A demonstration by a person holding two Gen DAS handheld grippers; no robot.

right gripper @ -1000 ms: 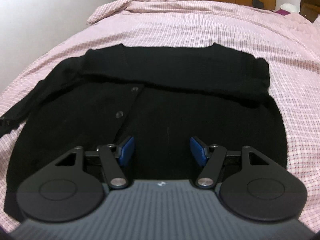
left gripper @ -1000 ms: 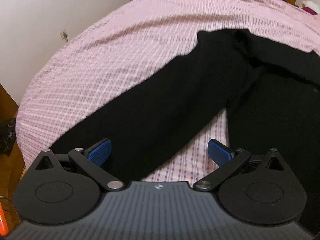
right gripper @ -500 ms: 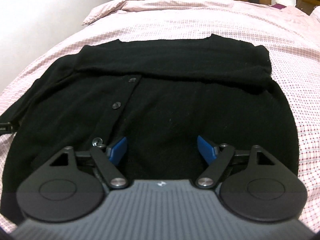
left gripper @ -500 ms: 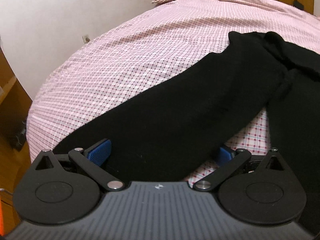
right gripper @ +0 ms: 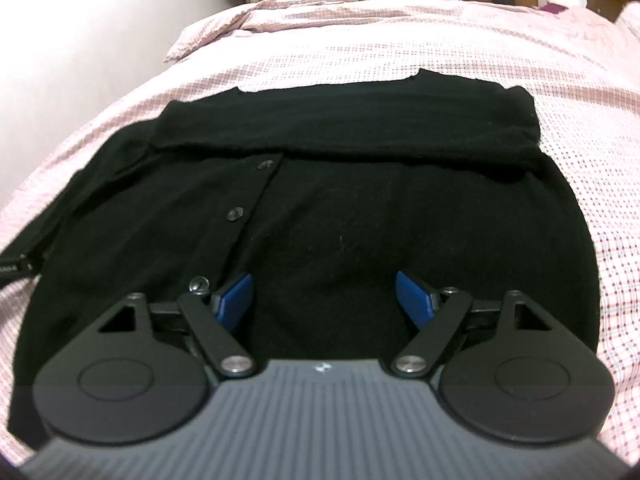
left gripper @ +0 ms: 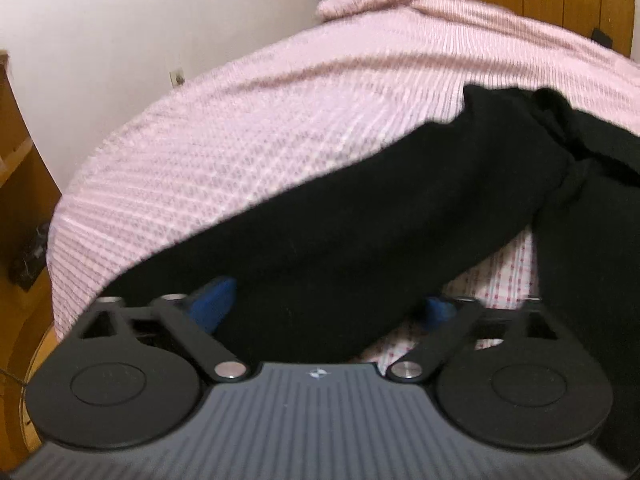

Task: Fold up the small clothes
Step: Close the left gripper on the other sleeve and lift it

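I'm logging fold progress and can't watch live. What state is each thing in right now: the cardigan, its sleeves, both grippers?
black cardigan: lying flat on the pink checked bedspread, buttoned.
far sleeve: folded across the chest.
near sleeve: stretched out sideways, not yet folded.
left gripper: open, fingers either side of the near sleeve.
right gripper: open, over the cardigan's lower body, holding nothing.

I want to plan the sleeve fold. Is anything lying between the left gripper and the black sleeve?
Nothing visible. The left gripper is open with the sleeve of the black cardigan directly between its fingers; only the pink bedspread surrounds it.
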